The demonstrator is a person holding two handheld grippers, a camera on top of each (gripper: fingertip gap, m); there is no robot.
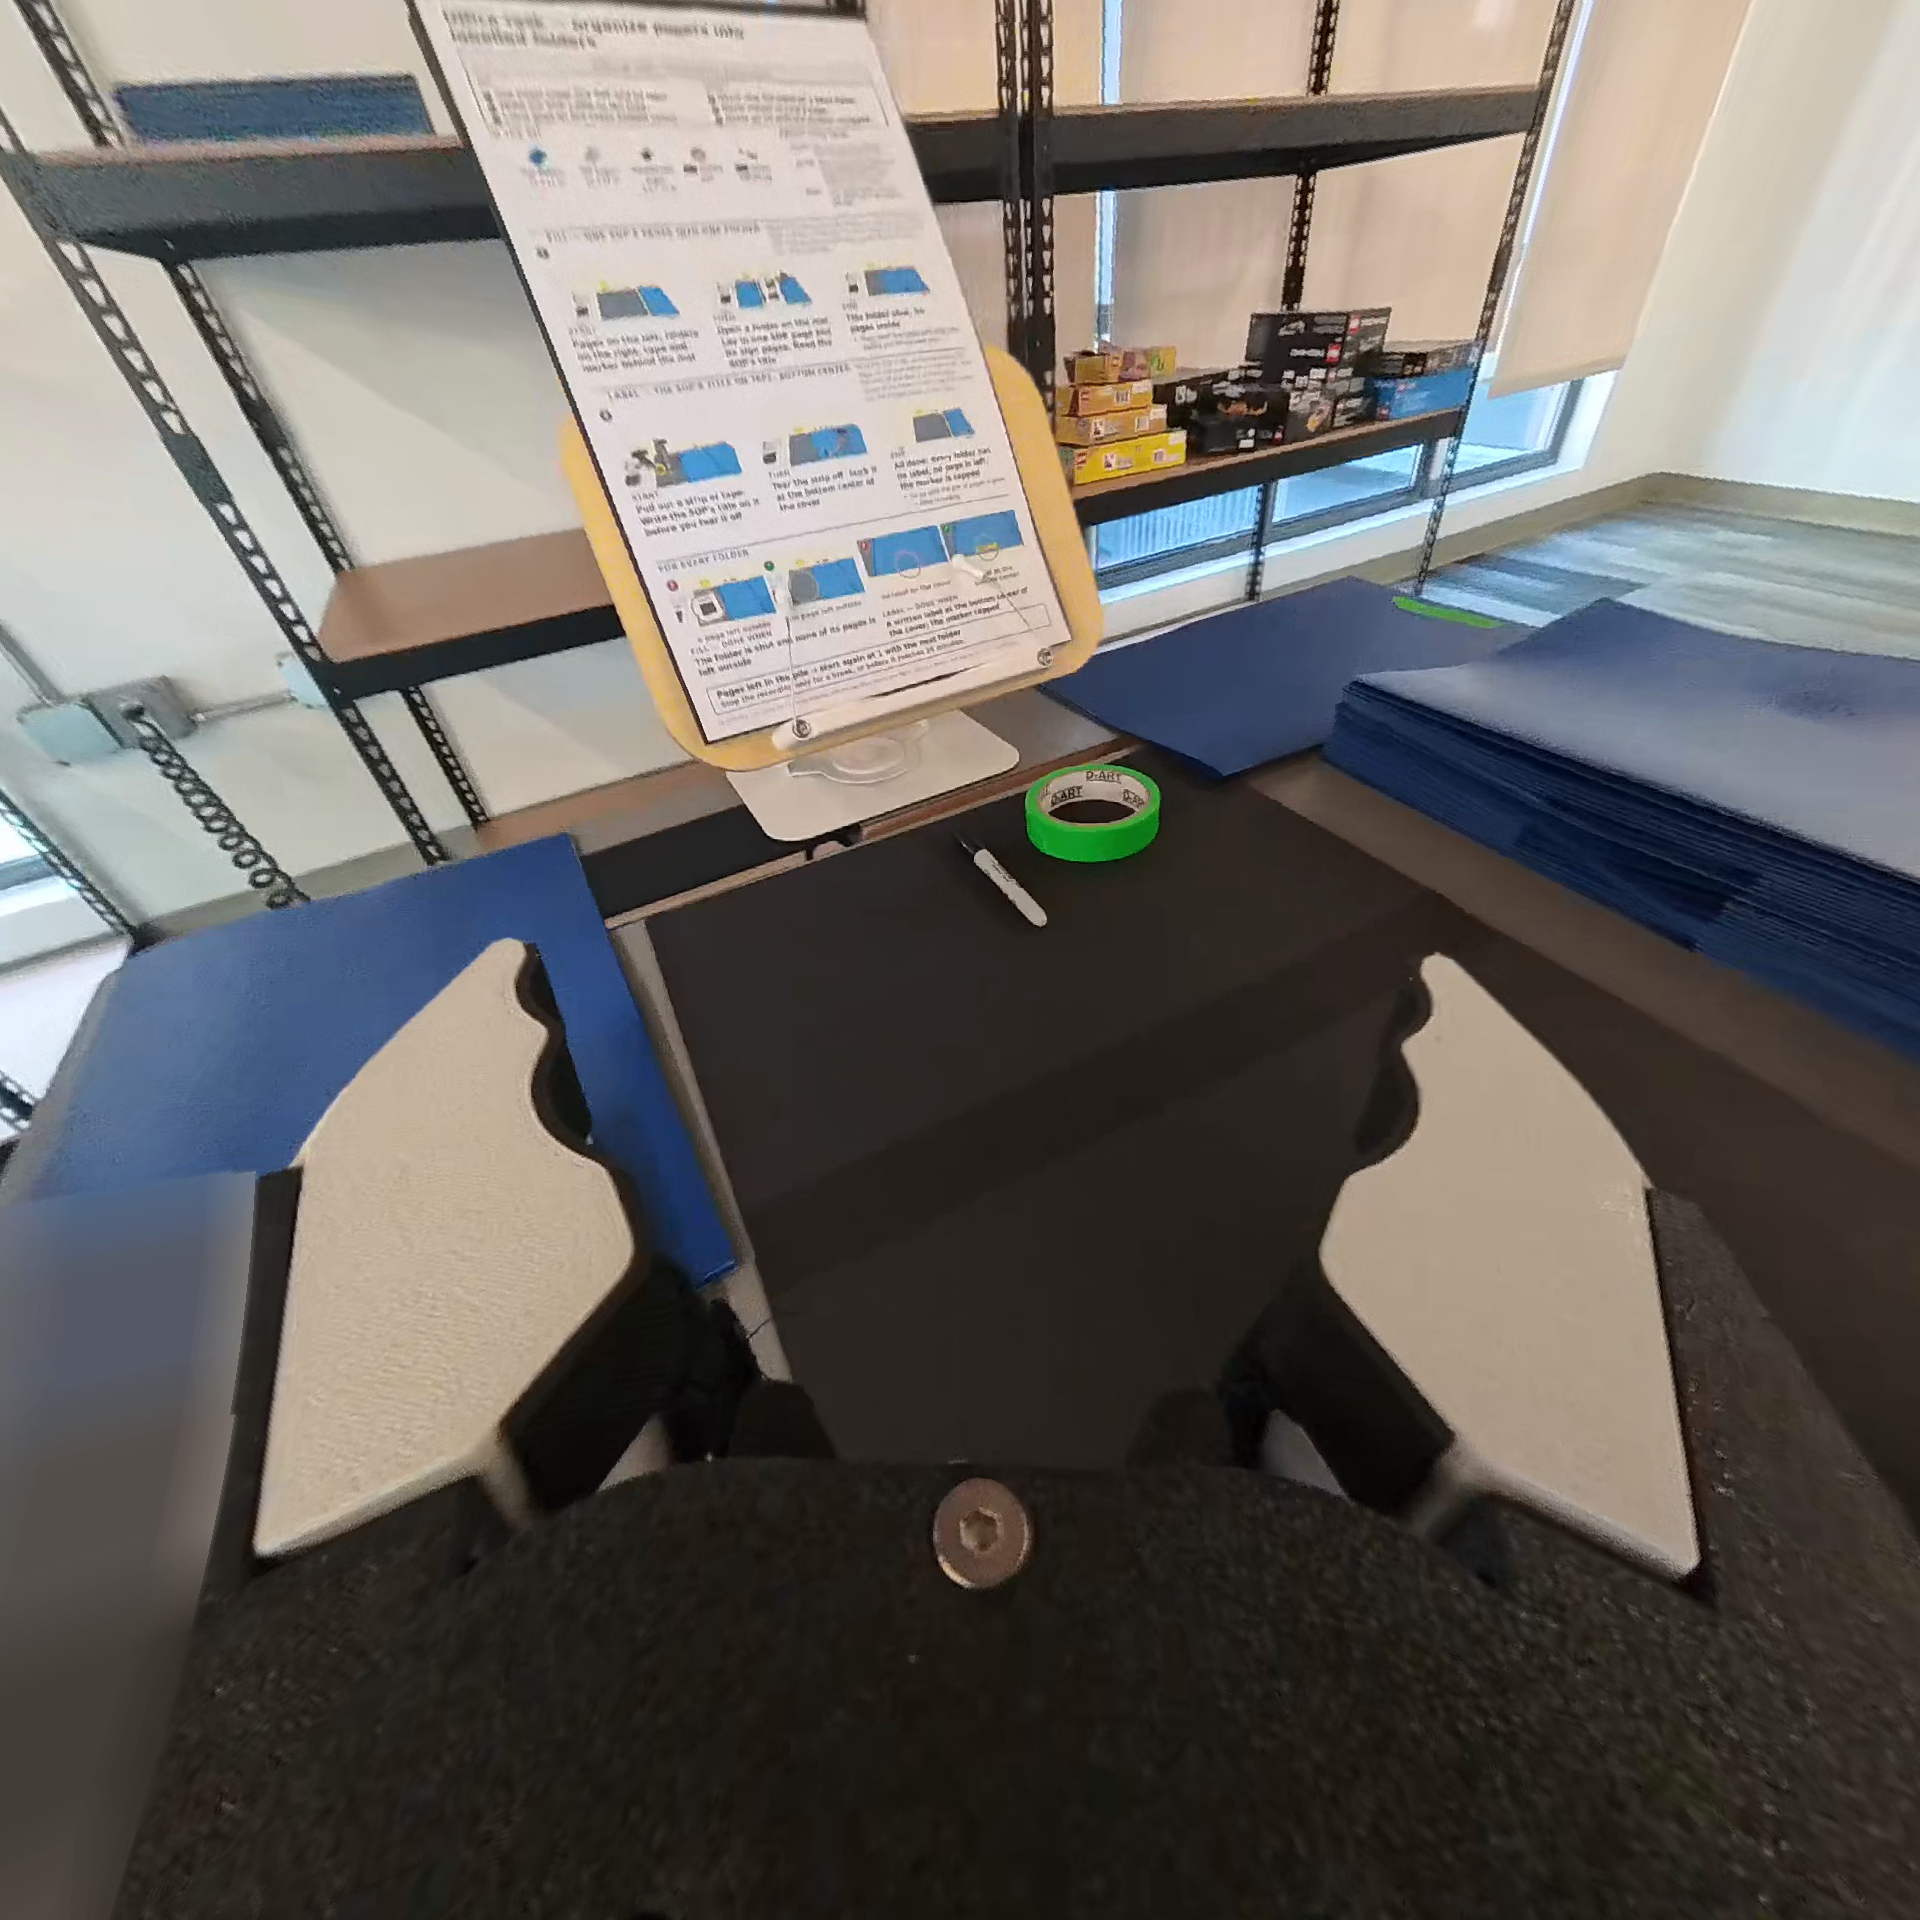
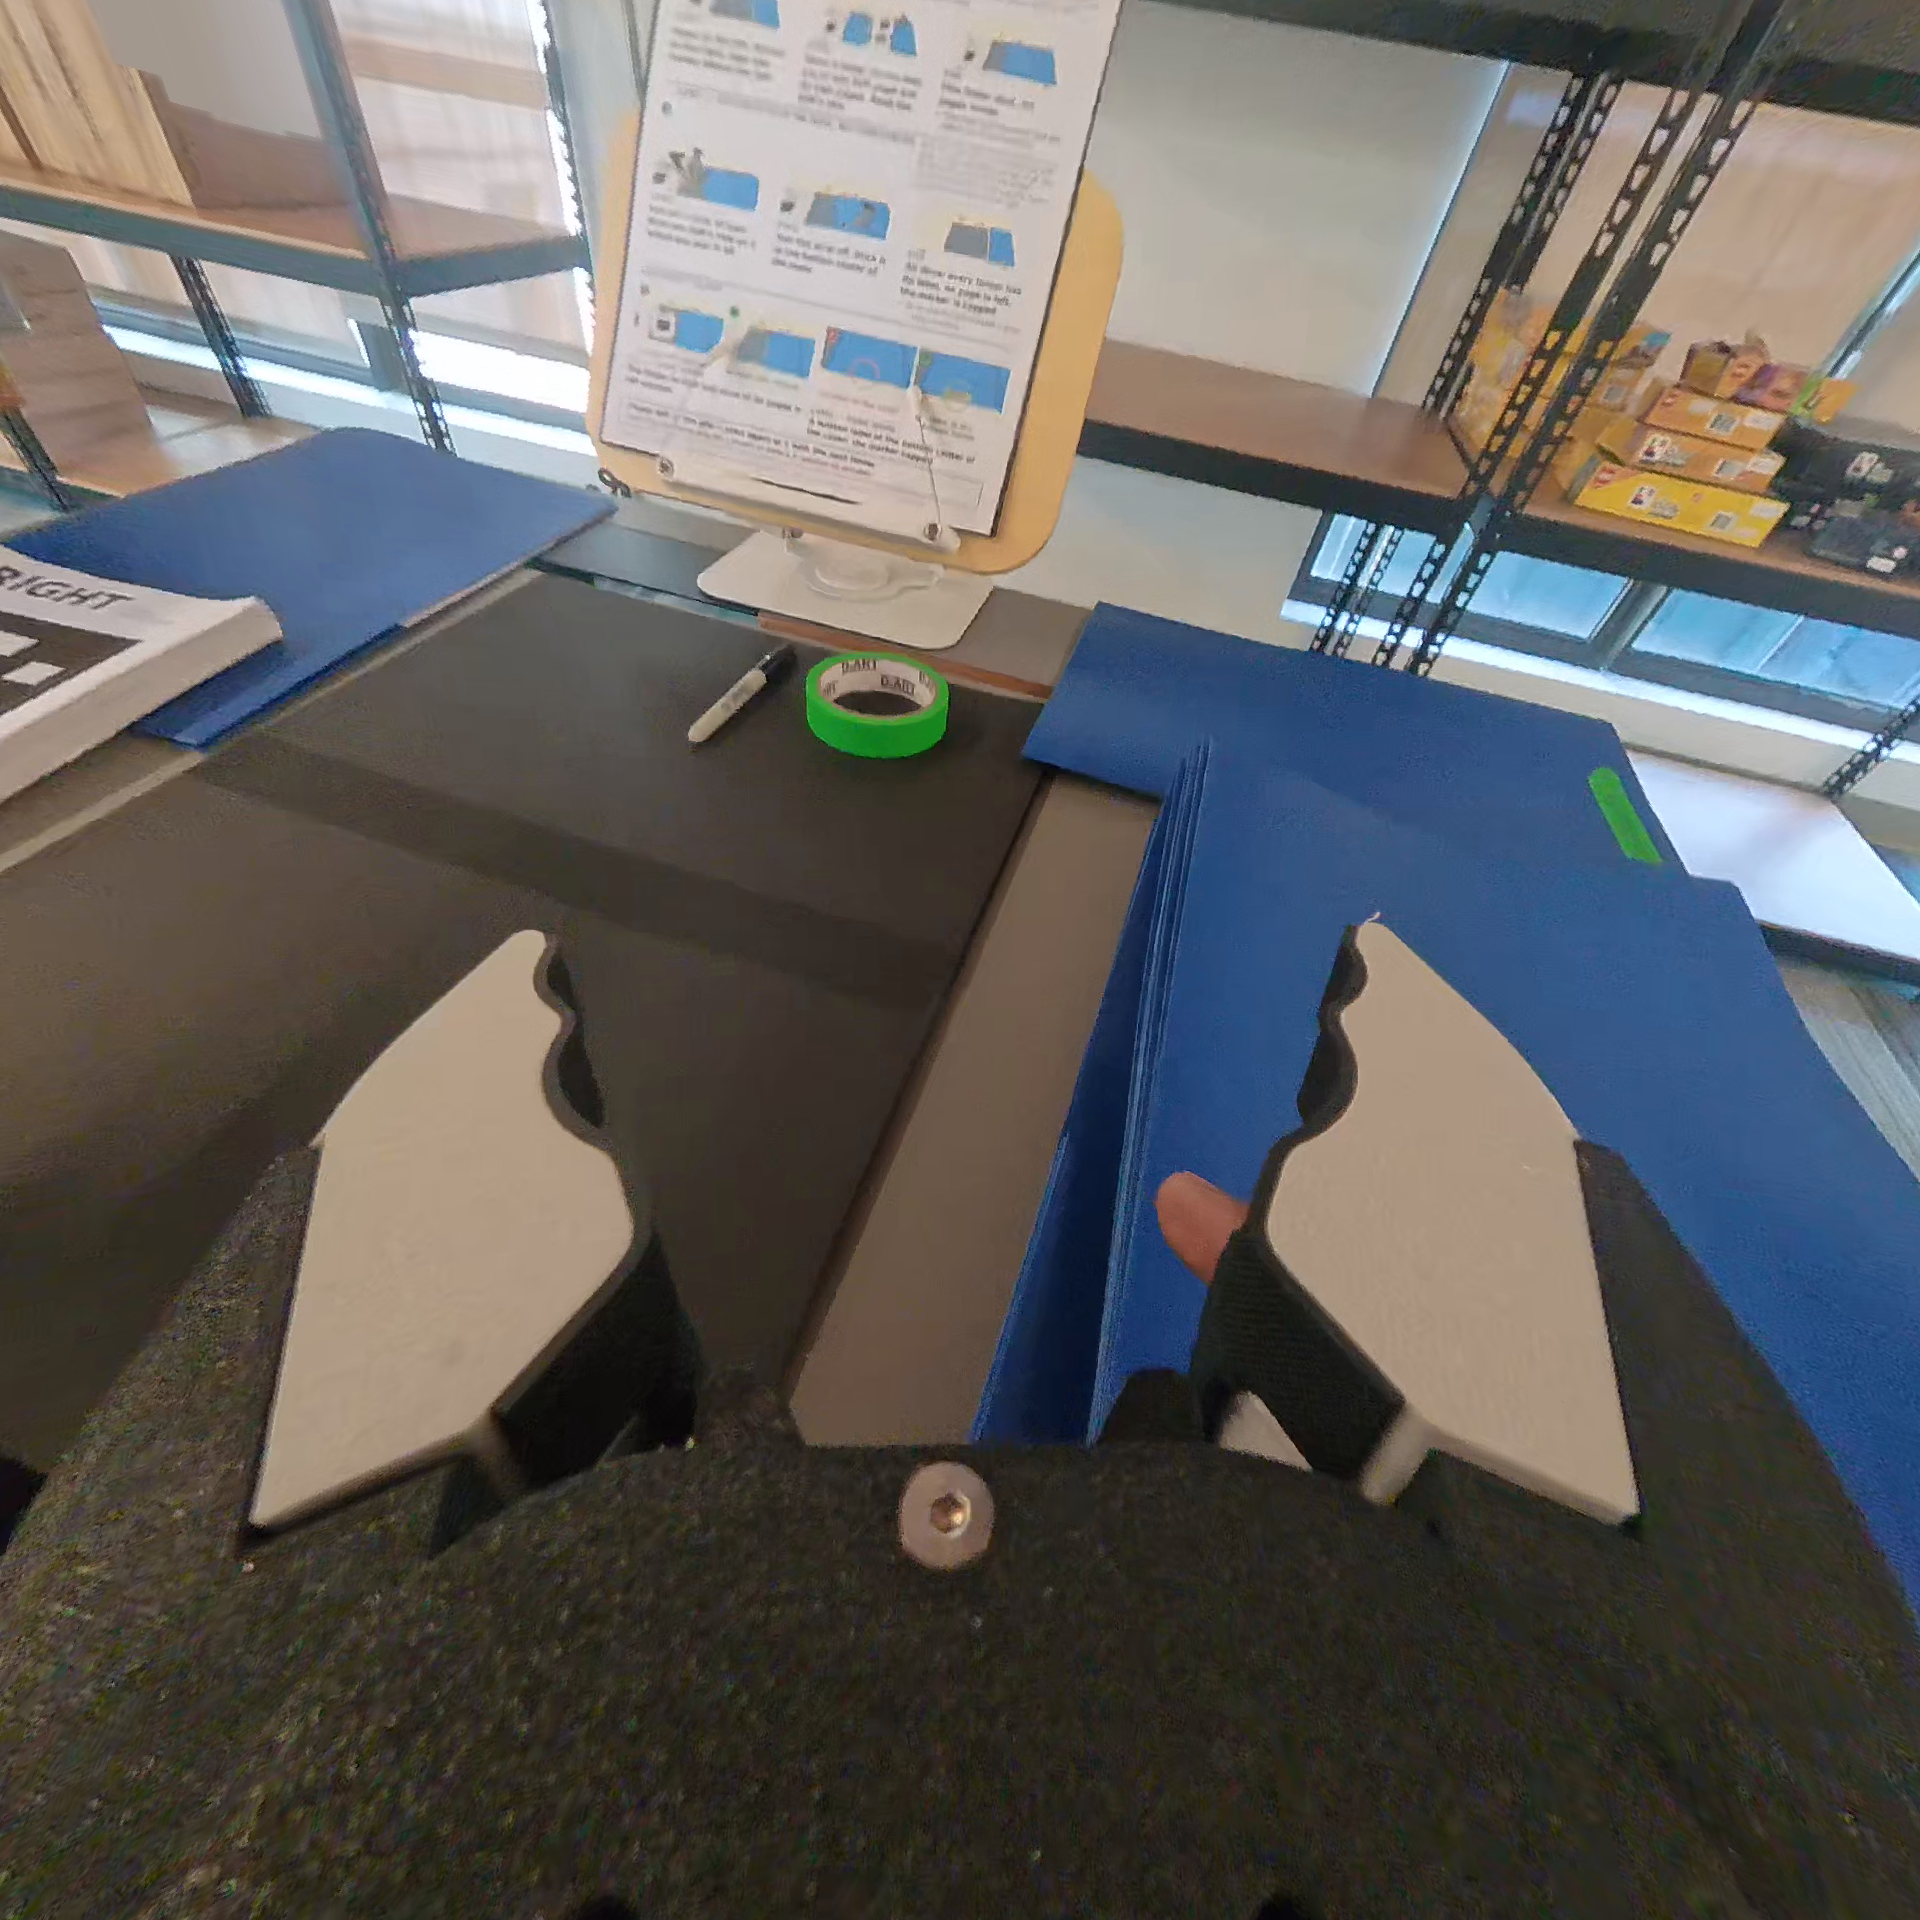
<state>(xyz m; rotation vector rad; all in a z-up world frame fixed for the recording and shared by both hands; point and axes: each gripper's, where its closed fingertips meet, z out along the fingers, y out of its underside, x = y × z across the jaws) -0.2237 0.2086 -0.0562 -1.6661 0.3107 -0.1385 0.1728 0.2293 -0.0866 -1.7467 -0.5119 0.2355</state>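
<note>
My left gripper [image 1: 971,997] is open and empty above a black mat [image 1: 987,1039]; its left finger hangs over a blue folder [image 1: 312,997]. My right gripper [image 2: 951,987] is open and empty; its right finger is over a stack of blue folders [image 2: 1507,883], its left finger over the black mat [image 2: 623,790]. A person's fingertip [image 2: 1195,1226] shows by the right finger. A green tape roll [image 1: 1093,814] [image 2: 878,703] and a black marker [image 1: 1003,879] [image 2: 740,694] lie at the mat's far end.
An instruction sheet on a wooden stand [image 1: 790,416] [image 2: 842,281] rises behind the mat. A folder stack [image 1: 1662,790] lies to the right. A white paper stack [image 2: 94,665] and another blue folder [image 2: 312,540] lie to the left. Metal shelves with boxes [image 1: 1268,395] [image 2: 1683,447] stand behind.
</note>
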